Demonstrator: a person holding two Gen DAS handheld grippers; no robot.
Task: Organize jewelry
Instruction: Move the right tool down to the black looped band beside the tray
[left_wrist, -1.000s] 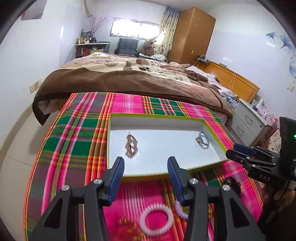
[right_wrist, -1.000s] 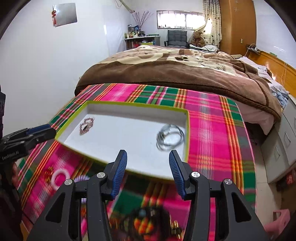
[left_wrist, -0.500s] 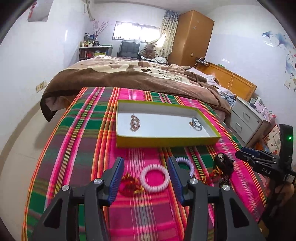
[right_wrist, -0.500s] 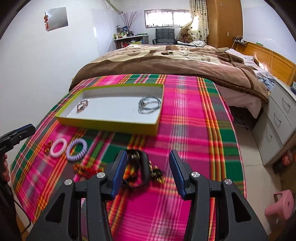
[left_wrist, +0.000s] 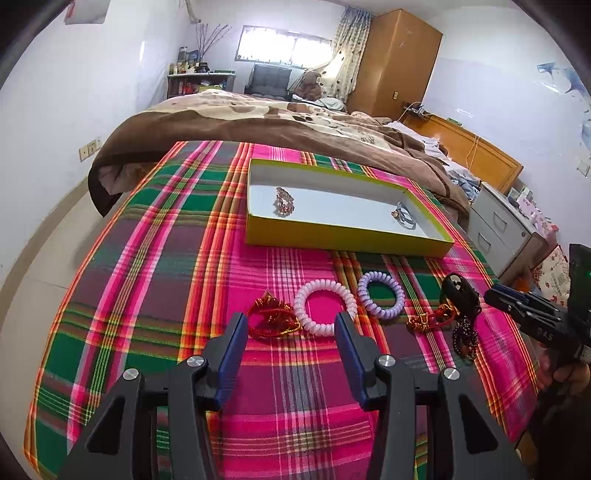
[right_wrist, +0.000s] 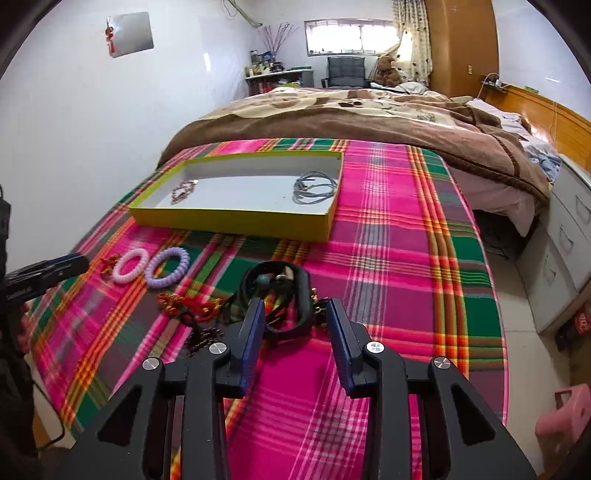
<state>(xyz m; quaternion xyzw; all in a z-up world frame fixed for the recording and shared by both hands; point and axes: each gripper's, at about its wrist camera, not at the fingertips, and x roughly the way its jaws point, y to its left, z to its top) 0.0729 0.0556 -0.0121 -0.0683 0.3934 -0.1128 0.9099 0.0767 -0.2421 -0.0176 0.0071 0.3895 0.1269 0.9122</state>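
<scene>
A yellow-green tray (left_wrist: 347, 242) (right_wrist: 236, 220) lies on the plaid cloth, holding a beaded bracelet (left_wrist: 283, 200) (right_wrist: 183, 191) and a grey cord necklace (left_wrist: 404, 216) (right_wrist: 314, 185). In front of it lie a red-gold bracelet (left_wrist: 271, 317), a pink spiral band (left_wrist: 325, 307) (right_wrist: 130, 266), a purple spiral band (left_wrist: 381, 294) (right_wrist: 167, 271), a black bangle (right_wrist: 277, 302) (left_wrist: 460, 295) and dark beads (left_wrist: 465, 338). My left gripper (left_wrist: 290, 339) is open and empty, just short of the pink band. My right gripper (right_wrist: 295, 332) is open and empty over the black bangle.
A bed with a brown blanket (left_wrist: 258, 122) lies behind the table. White drawers (right_wrist: 565, 251) and a pink stool (right_wrist: 565, 417) stand at the right. The cloth's near edge (left_wrist: 44, 424) and right edge (right_wrist: 498, 295) drop to the floor.
Both grippers have pulled back and risen from over the tray toward the table's near side. The loose jewelry in front of the tray has come into view. Both stayed open.
</scene>
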